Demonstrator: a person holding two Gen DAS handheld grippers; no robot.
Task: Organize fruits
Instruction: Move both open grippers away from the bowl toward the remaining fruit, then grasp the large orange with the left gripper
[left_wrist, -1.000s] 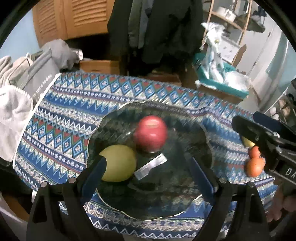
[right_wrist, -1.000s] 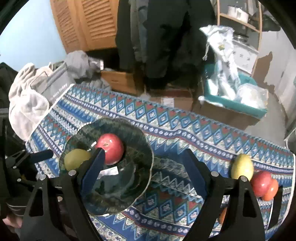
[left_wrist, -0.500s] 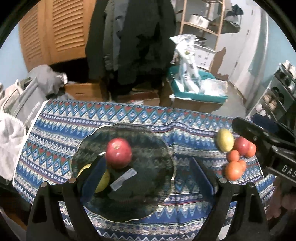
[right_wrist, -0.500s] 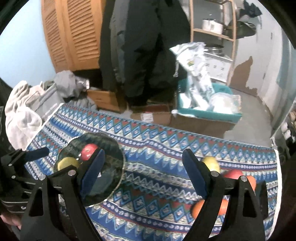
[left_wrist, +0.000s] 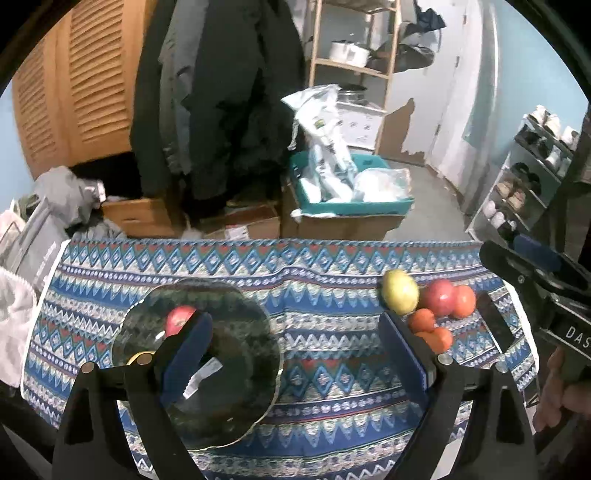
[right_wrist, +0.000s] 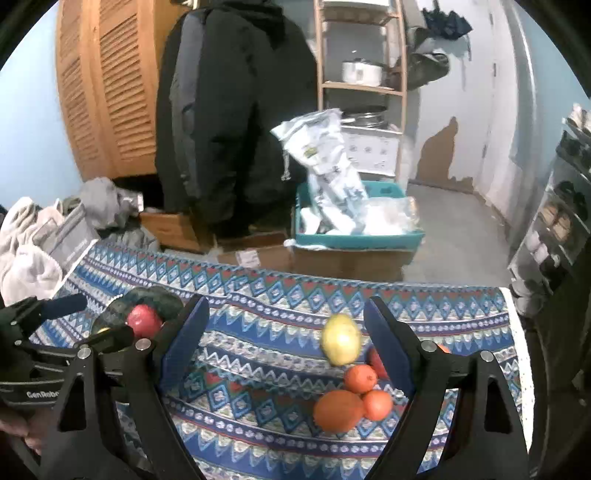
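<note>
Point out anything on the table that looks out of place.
A cluster of fruit lies loose on the patterned cloth at the right end, apart from the dark glass bowl that already holds a red apple.

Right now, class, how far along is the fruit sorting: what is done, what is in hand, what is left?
Done: a red apple and a yellow fruit lie in the glass bowl. In hand: nothing; the left gripper and right gripper are open and empty. Left: the yellow fruit, red apples and oranges on the patterned cloth.
</note>
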